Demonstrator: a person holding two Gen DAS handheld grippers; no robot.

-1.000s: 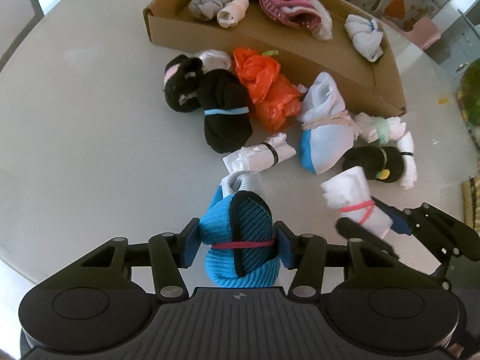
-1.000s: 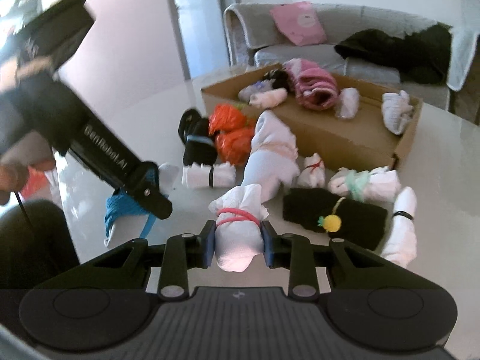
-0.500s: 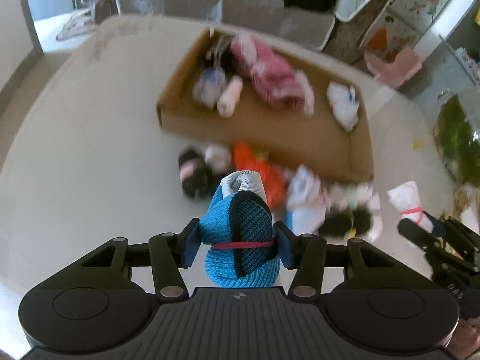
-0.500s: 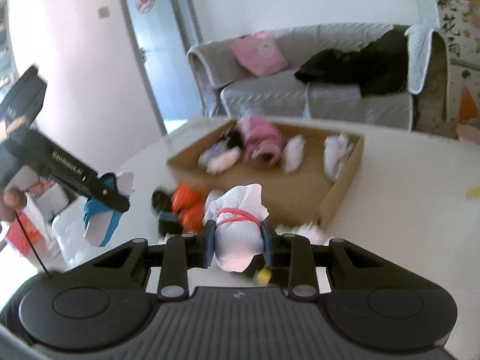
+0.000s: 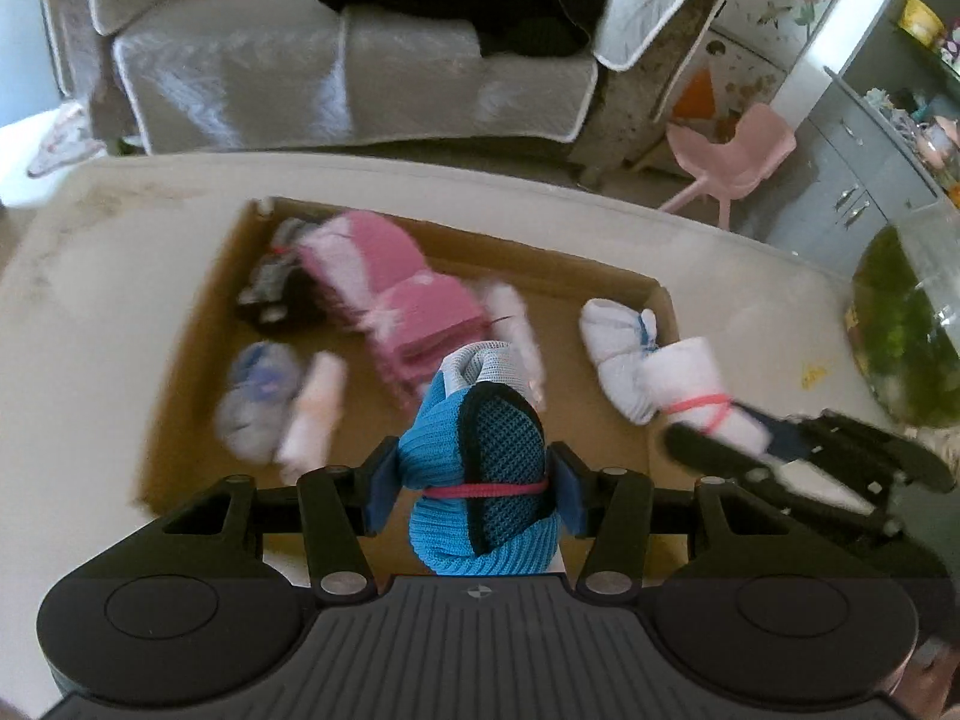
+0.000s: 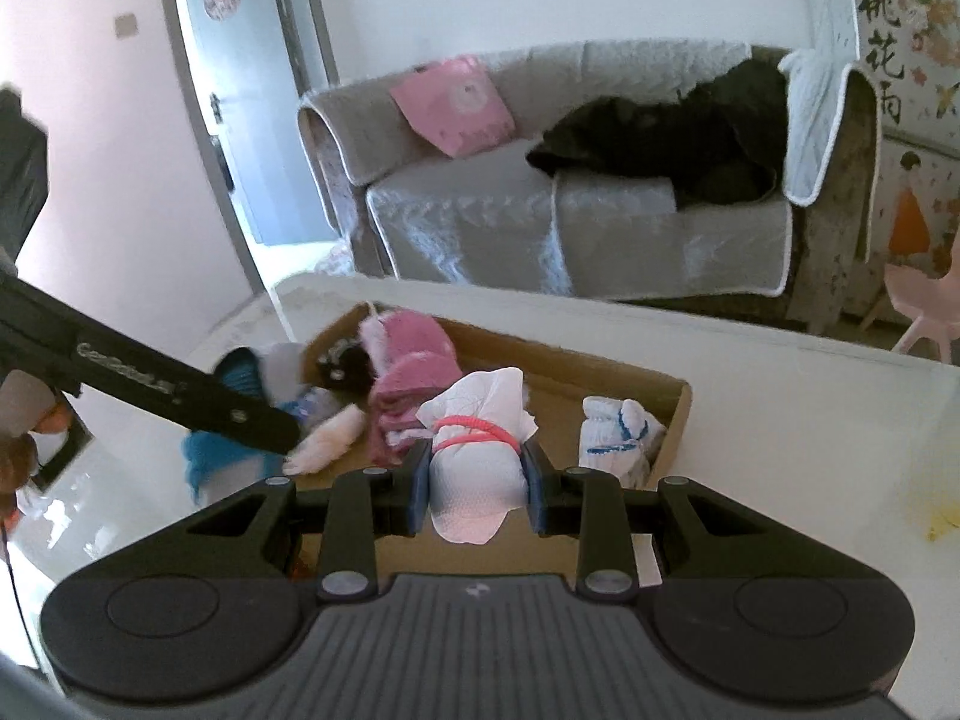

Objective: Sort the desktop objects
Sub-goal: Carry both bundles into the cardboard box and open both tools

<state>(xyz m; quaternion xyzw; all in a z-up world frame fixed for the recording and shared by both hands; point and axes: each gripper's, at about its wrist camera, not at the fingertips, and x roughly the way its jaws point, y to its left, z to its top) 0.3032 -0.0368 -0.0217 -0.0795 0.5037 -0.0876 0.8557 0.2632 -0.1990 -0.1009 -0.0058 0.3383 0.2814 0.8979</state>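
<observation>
My left gripper [image 5: 471, 489] is shut on a blue sock bundle [image 5: 480, 480] tied with a pink band, held over the near part of the open cardboard box [image 5: 186, 372]. My right gripper [image 6: 475, 483] is shut on a white sock bundle [image 6: 474, 468] with a pink band, held over the box's near right part [image 6: 678, 414]. In the left wrist view the right gripper and its white bundle [image 5: 702, 396] show at the right. Inside the box lie a pink folded sock [image 5: 396, 294], a grey-blue bundle [image 5: 258, 396], a pale pink roll [image 5: 312, 414] and a white bundle with blue ties [image 5: 612, 330].
The box sits on a white table [image 5: 90, 300]. Behind the table stands a grey sofa [image 6: 576, 222] with a pink cushion and dark clothing. A pink small chair [image 5: 732, 162] and a green glass bowl [image 5: 900, 324] are at the right. A person's hand [image 6: 30, 420] holds the left gripper.
Both grippers rose and moved forward from the pile of bundles on the table to above the cardboard box, each keeping its bundle. The pile has dropped out of view.
</observation>
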